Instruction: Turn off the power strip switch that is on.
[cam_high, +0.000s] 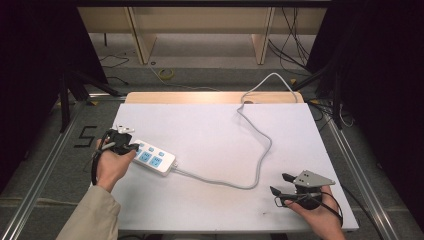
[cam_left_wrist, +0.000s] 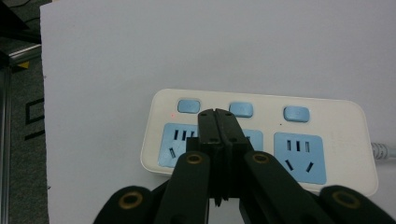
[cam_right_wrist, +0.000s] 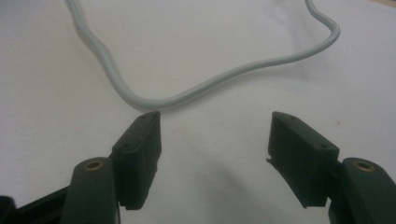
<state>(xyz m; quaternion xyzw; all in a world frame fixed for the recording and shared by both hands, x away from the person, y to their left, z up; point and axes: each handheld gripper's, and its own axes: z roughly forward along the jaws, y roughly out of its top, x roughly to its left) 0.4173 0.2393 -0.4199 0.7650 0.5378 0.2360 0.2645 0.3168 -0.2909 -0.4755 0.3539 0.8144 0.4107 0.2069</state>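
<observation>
The left gripper (cam_left_wrist: 217, 113) has its two black jaws pressed tight together, with nothing between them. Its tips sit right over the power strip (cam_left_wrist: 327, 140), close to the middle blue button (cam_left_wrist: 242, 109). I cannot tell if the tips touch the strip. The power strip is white, with three blue buttons in a row and three blue sockets under them. A tiny red light (cam_left_wrist: 172, 115) glows beside the first button.

From above, the left gripper (cam_high: 131, 146) is at the left side of the table, held in the person's left hand (cam_high: 112, 167). A tan sleeve (cam_high: 92, 215) covers that arm. The power strip (cam_high: 159, 160) lies flat on the white table (cam_high: 210, 130), just beside the hand.

A grey cord (cam_high: 260, 150) comes out of the strip's right end. It runs across the table, bends back up, and goes off the far edge.

The right gripper (cam_high: 281, 183) is near the bottom right corner of the table, in the person's right hand (cam_high: 320, 215). In its own view the right gripper (cam_right_wrist: 212, 126) has its jaws spread wide apart and holds nothing. The cord (cam_right_wrist: 210, 84) curves across the table just past its tips, not touching them.
</observation>
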